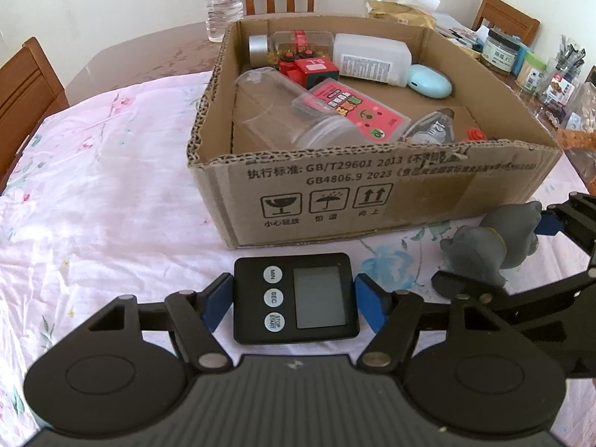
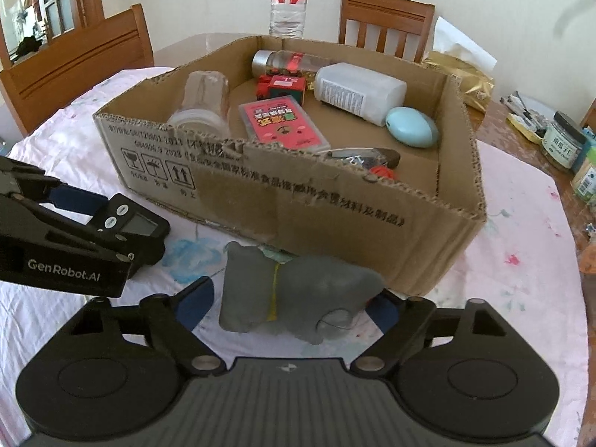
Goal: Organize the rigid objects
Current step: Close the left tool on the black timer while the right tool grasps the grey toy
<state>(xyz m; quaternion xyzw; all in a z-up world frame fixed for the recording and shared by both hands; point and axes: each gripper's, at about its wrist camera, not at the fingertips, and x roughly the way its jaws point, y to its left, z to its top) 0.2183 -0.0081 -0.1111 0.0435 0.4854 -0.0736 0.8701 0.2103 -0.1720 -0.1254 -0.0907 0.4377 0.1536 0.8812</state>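
- left gripper (image 1: 294,298): blue pads pressed against both short sides of the black timer (image 1: 296,300), clamped on it. timer is face up, just in front of the cardboard box (image 1: 372,201); whether it is lifted off the pink cloth (image 1: 111,186) i cannot tell.
- timer, judged: hard plastic shell, light, stiff, smooth sides so somewhat slippery; screen and buttons are the weak parts. side-edge hold looks right, keeps pads off the display.
- right gripper (image 2: 287,307): pads on either side of the grey animal figure (image 2: 298,298), which fills the gap; reads as gripping it, though contact on the left pad is not fully clear.
- figure lies near the box's front wall. judged: matte, rubbery-looking surface, good friction, light; irregular shape, so hold across the body, not legs or head.
- box already holds a clear jar (image 1: 283,111), pink card case (image 1: 350,111), white bottle (image 1: 372,59), pale blue oval case (image 1: 430,80), red toy (image 1: 309,69).
- free floor shows at the right front of the box; clear jar may roll if bumped.
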